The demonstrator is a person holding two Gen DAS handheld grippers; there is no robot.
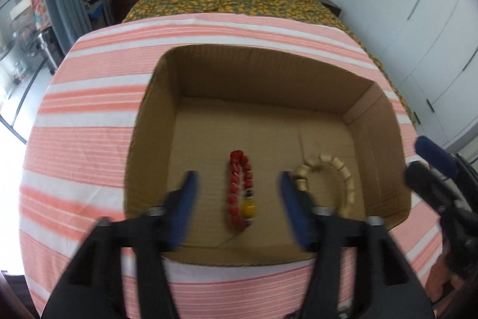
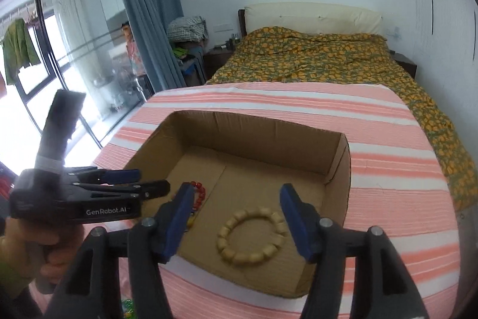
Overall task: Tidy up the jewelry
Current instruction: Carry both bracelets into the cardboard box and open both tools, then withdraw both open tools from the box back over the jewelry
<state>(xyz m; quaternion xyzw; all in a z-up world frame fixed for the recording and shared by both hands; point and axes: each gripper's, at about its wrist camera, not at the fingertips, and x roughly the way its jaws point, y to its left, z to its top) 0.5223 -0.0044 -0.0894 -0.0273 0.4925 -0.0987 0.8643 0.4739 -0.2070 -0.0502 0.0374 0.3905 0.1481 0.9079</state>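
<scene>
Red bead bracelet [image 1: 240,189] and cream wooden bracelet [image 2: 252,236] lie at lower centre in cardboard box [image 2: 257,136]; left gripper [image 1: 237,187] and right gripper [image 2: 236,217] spread, empty.

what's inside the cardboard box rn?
Two bracelets on the floor of the cardboard box: a red bead bracelet and a pale wooden bead bracelet, apart. The near wall and gripper fingers hide the front strip.

The right tool [image 2: 236,217] hides most of the red bracelet [image 2: 199,191] behind its left finger. The left tool [image 1: 237,199] looks smeared. The bedside clutter [image 2: 231,42] is too small to tell.
</scene>
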